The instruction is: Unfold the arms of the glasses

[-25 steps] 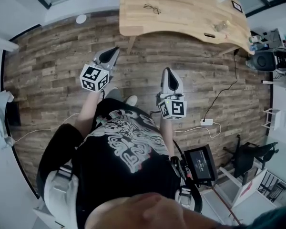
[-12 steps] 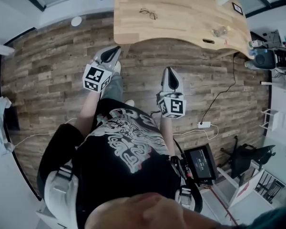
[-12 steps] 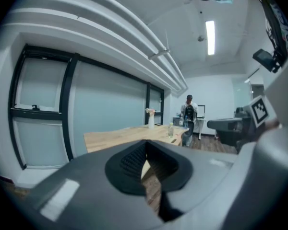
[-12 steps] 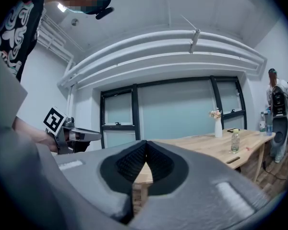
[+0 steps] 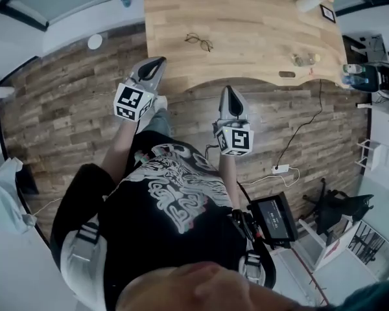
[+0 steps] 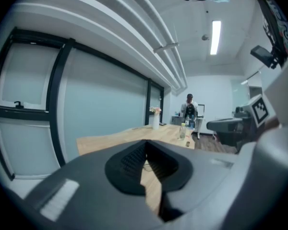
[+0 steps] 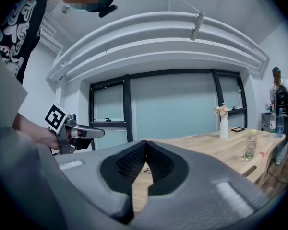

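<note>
Left claw [image 5: 155,65] and right claw [image 5: 229,92] both closed, empty. Those thin glasses [image 5: 199,41] upper-middle could easily skid across the tabletop [image 5: 266,31] if bumped.

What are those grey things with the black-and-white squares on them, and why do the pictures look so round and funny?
A person stands in a room and holds a grabbing tool in each hand: the left tool and the right tool. The cubes with squares are part of the tools. One picture comes from a camera on the person's head that looks down, so you see the black shirt from above. The other two come from little cameras riding on each tool, looking along its jaws. Their lenses see very wide, which bends everything round. Both tools are shut and hold nothing. Ahead stands a wooden table. On it lie the glasses, not touched yet. Farther along are a bottle and a vase with flowers.
</note>
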Available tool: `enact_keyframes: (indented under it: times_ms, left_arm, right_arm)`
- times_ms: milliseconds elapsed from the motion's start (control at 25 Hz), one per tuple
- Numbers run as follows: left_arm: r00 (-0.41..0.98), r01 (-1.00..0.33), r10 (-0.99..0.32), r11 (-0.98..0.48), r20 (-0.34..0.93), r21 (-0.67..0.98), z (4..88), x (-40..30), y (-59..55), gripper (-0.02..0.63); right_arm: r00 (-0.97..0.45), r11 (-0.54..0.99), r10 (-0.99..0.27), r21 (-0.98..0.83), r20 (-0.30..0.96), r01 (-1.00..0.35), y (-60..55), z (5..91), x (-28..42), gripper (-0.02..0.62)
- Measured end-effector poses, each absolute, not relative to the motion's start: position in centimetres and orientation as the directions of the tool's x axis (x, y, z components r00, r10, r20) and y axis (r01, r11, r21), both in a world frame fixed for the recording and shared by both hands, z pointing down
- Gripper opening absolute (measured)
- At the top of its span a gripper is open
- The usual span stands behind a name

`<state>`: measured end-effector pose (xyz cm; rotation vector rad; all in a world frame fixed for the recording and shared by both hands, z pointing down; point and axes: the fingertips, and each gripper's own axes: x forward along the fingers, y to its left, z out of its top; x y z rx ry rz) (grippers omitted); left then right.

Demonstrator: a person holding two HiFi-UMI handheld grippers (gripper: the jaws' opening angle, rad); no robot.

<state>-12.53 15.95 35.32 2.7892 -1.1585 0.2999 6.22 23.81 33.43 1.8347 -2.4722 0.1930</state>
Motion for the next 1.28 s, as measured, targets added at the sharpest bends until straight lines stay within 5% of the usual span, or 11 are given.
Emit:
enact_keyframes:
  times_ms: [480,880,1280]
  left_arm:
    - [0.785,-0.570,-0.544,-0.822,0.297,0.000,38.4,-11.8,0.2,-0.011]
    - [0.833,-0.471,-0.432,-0.881,0.345,0.035,41.3,-9.0,-2.6,-0.011]
    - [0.819,-0.313,-0.326,-0.944,0.473,-0.109,45.6,-3.8,-2.6,-0.011]
  right_arm:
    - [-0.152,0.152,-0.966,-0.019,0.211,-0.988,9.8,36.6,6.0,-0.002]
    - [-0.102,0.104,-0.945,-0.010,0.310,-0.995,8.5,39.8,6.4,0.000]
    - [-0.145,0.151,-0.921,-0.013,0.362,-0.989,6.0,43.9,7.6,0.000]
